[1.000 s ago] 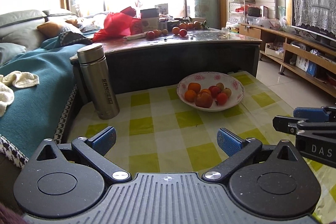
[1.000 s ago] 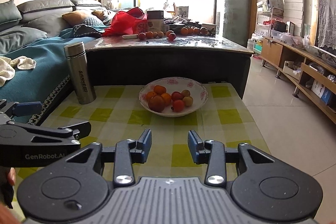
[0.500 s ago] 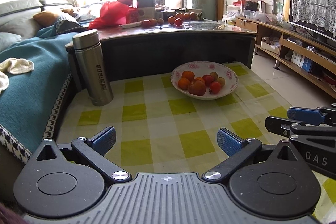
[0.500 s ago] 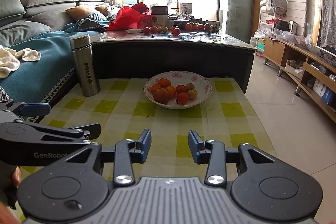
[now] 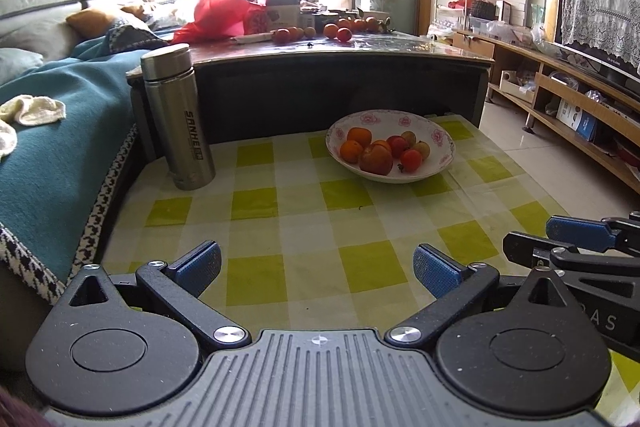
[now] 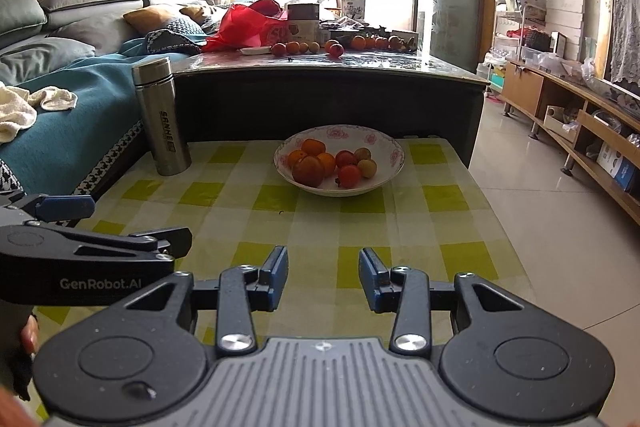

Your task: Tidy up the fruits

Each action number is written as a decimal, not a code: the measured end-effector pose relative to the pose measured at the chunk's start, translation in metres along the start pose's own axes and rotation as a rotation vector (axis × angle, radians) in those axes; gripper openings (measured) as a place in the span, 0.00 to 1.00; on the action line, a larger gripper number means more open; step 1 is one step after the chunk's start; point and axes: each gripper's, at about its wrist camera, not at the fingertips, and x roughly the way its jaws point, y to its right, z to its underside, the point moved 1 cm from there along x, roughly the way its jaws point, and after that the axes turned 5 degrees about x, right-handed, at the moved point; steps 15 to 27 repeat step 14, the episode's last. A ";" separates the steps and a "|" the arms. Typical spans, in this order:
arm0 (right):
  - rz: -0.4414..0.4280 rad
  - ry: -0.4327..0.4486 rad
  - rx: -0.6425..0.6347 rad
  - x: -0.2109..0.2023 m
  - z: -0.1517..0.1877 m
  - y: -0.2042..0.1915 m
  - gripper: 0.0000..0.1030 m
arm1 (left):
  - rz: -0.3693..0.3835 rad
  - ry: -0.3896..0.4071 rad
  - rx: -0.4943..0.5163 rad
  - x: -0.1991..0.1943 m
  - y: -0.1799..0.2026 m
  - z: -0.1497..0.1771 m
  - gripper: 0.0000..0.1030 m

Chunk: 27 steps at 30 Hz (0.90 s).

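Fruit (image 5: 382,153) sits heaped in a white bowl (image 5: 438,137) with pink flowers on its rim, toward the far end of the low surface (image 5: 304,215) covered in a yellow-and-white checked cloth. I can make out a few oranges, a large reddish piece at the front, and several smaller red and yellowish ones, all touching one another inside the bowl. More fruit (image 6: 335,49) lies loose on the dark coffee table (image 6: 328,95) behind, near a red plastic bag (image 6: 244,25).

A steel flask (image 5: 178,117) stands upright at the far left corner of the cloth, well apart from the bowl, just beside the sofa (image 5: 56,131) with its teal blanket.

Both tongs hang over the near end of the cloth, pointing toward the bowl and well short of it. The left tongs (image 5: 316,267) are spread wide with nothing between the blue pads. The right tongs (image 6: 323,275) are parted more narrowly and also hold nothing. Each is visible at the edge of the other's view, side by side. A fingertip (image 6: 28,335) shows at the lower left of the right wrist view.
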 end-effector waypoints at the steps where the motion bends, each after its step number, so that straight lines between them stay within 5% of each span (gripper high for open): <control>1: 0.000 -0.001 0.000 0.001 0.000 0.000 0.42 | -0.005 -0.002 -0.002 0.000 0.000 0.000 1.00; 27: -0.003 -0.003 -0.003 0.002 0.002 0.000 0.42 | 0.013 0.025 -0.017 -0.004 -0.002 -0.001 1.00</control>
